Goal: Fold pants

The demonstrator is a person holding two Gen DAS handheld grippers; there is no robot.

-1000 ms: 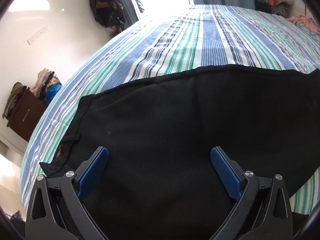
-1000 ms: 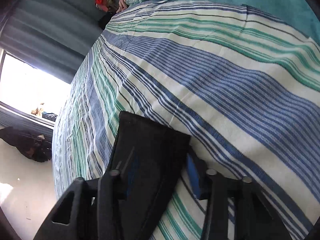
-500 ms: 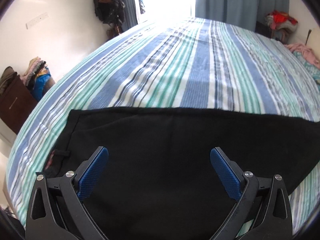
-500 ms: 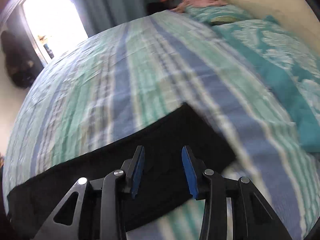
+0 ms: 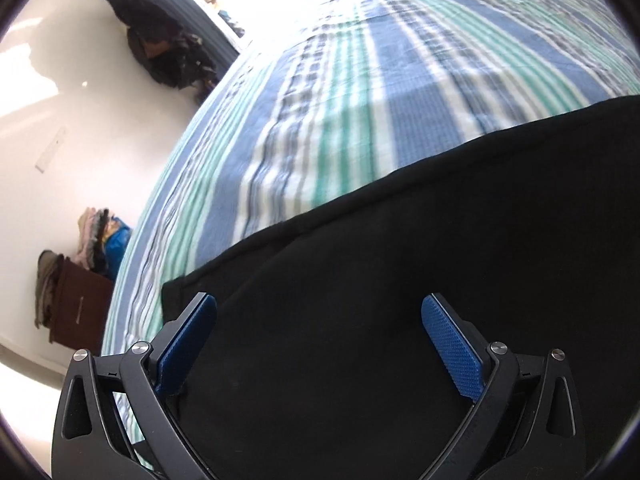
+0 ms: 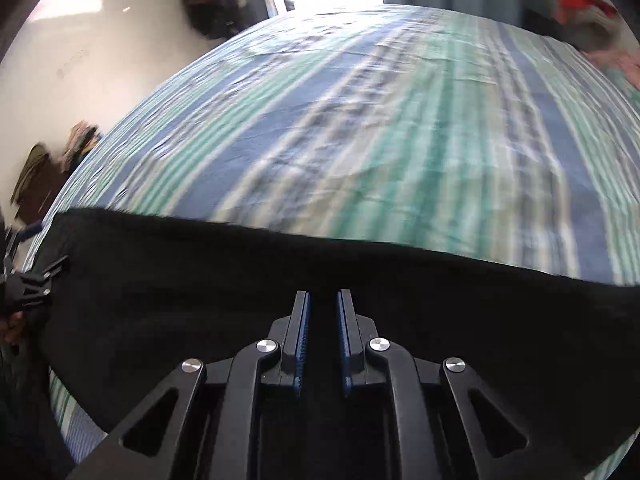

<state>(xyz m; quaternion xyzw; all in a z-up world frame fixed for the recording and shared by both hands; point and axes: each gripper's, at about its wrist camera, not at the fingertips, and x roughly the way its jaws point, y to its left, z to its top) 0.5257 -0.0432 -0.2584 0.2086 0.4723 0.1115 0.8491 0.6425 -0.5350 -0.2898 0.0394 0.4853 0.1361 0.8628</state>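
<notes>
Black pants (image 5: 400, 280) lie flat on a bed with a blue, green and white striped sheet (image 5: 360, 80). My left gripper (image 5: 320, 312) is open, its blue pads wide apart just over the pants near their left end. In the right wrist view the pants (image 6: 240, 280) stretch across the lower half of the frame. My right gripper (image 6: 323, 304) hovers over their middle with the jaws nearly together, a narrow gap between the pads and no cloth in it. The left gripper (image 6: 28, 284) shows at the far left of that view.
A brown cabinet (image 5: 76, 304) with piled clothes stands by the white wall left of the bed. Dark bags (image 5: 160, 48) hang near a bright doorway. Clothes (image 6: 580, 4) lie at the bed's far right corner.
My right gripper let go of the pant-leg end, swung left to over the middle of the pants, and narrowed its jaws. My left gripper stayed open and shifted toward the left end.
</notes>
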